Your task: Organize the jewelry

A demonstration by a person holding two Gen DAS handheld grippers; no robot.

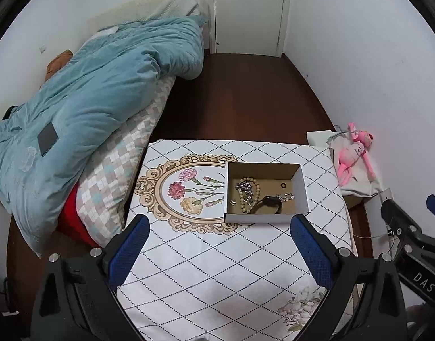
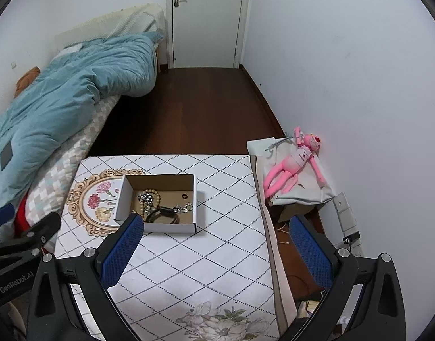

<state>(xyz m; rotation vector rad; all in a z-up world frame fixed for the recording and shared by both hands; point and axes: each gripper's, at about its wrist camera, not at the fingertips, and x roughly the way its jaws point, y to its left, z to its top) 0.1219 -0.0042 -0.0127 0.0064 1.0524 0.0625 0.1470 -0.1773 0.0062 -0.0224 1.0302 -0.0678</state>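
An open cardboard box (image 1: 301,190) stands on a table with a diamond-patterned cloth (image 1: 217,258). Inside lie a beaded bracelet (image 1: 243,203), a silver chain (image 1: 244,185), a black watch (image 1: 270,202), a small dark ring (image 1: 283,184) and another silver piece (image 1: 287,197). The box also shows in the right wrist view (image 2: 199,201). My left gripper (image 1: 220,227) is open and empty, just short of the box's near wall. My right gripper (image 2: 213,227) is open and empty, to the right of the box's near corner.
A bed with a teal quilt (image 1: 83,108) lies to the left of the table. A pink plush toy (image 2: 297,159) lies on a grey bag by the right wall. Dark wood floor leads to a white door (image 2: 206,20).
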